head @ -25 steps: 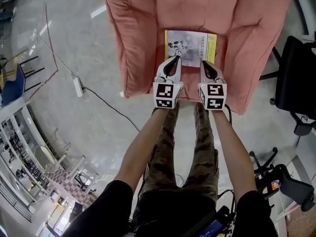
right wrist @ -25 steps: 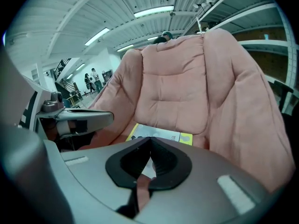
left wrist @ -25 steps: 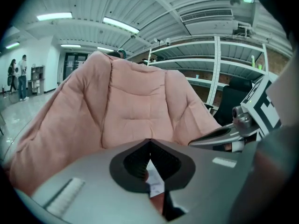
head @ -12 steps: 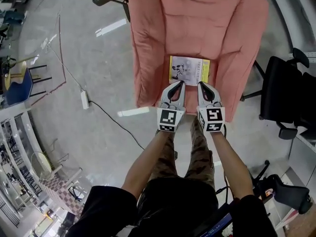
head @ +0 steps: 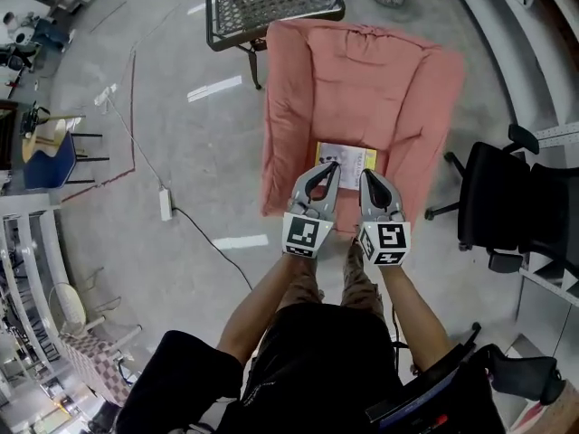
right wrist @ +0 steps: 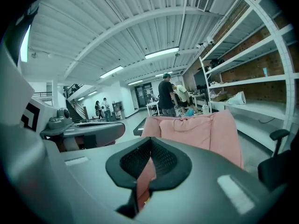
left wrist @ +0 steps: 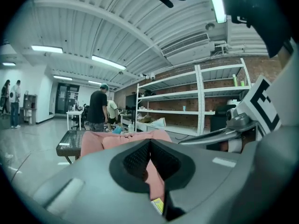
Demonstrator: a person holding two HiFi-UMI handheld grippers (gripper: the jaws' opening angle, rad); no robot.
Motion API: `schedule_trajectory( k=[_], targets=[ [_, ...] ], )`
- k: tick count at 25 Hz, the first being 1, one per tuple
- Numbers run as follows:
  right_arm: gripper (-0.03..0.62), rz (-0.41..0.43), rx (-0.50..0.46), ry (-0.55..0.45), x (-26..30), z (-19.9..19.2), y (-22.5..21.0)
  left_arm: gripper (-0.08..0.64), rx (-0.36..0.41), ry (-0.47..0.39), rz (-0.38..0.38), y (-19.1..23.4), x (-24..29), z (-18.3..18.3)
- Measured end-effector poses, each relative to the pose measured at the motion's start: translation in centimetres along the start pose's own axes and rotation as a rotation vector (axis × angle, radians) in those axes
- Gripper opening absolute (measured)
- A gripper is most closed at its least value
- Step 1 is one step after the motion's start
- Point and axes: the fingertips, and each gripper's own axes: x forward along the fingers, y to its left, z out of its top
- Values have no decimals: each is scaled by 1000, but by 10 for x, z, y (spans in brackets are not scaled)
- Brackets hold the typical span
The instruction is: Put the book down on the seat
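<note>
Left claw [head: 329, 167], right claw [head: 365, 174] above book [head: 349, 155]

The book [head: 348, 156] lies flat and cover up on the seat [head: 362, 80], in the middle of the cushion and toward its front edge. Its cover is pale with yellow along the sides and some dark print too small to read. Its near end is hidden from above. The seat is a pink, thickly padded armchair with a soft quilted back and 2 puffy arms that flank the book on either side.
</note>
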Motion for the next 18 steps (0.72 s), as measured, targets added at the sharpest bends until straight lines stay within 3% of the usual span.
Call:
schedule_trajectory(
  k=[7, 13, 18],
  targets=[
    [12, 62, 59, -131, -43, 72, 20, -3, 51, -73, -11, -17, -25, 69],
    [12, 53, -83, -205, -76, 108, 29, -3, 81, -122, -11, -36, -40, 105],
    [12, 17, -172, -210, -93, 101, 30, -3, 47, -107, 14, -39, -54, 111]
  ],
)
